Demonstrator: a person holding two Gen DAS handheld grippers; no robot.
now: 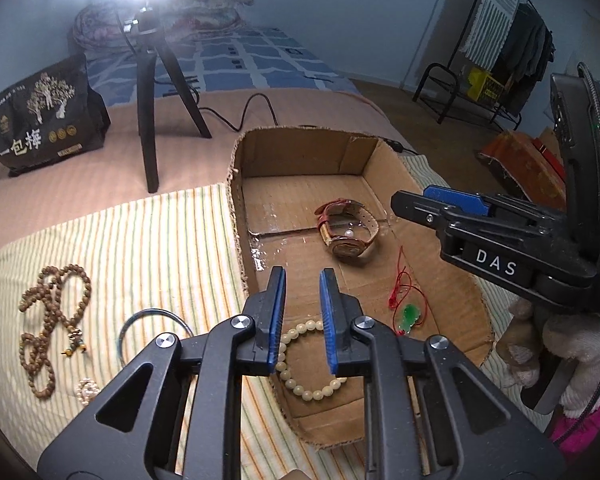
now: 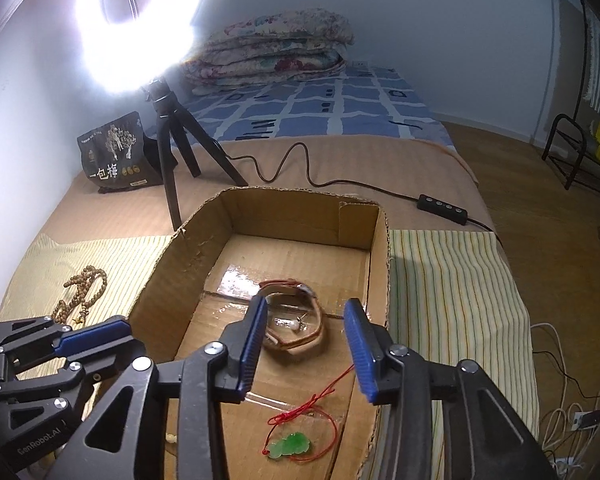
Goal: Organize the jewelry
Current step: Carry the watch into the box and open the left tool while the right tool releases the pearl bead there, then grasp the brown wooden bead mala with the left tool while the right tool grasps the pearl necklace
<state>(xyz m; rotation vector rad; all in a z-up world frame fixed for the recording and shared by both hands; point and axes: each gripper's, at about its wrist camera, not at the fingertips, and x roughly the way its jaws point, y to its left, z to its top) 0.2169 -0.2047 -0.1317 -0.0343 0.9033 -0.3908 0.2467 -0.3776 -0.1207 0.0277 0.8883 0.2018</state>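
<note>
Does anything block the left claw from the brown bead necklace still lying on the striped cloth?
Nothing visible does. The left claw hangs open over the cardboard box; the brown bead necklace lies outside it to the left, uncovered.

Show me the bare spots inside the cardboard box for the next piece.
The far end of the box, between the back wall and the watch, is bare. So is the left strip beside the watch. The near half is crowded: the cream bead bracelet and the green pendant with its red cord lie there, under both open grippers.
</note>
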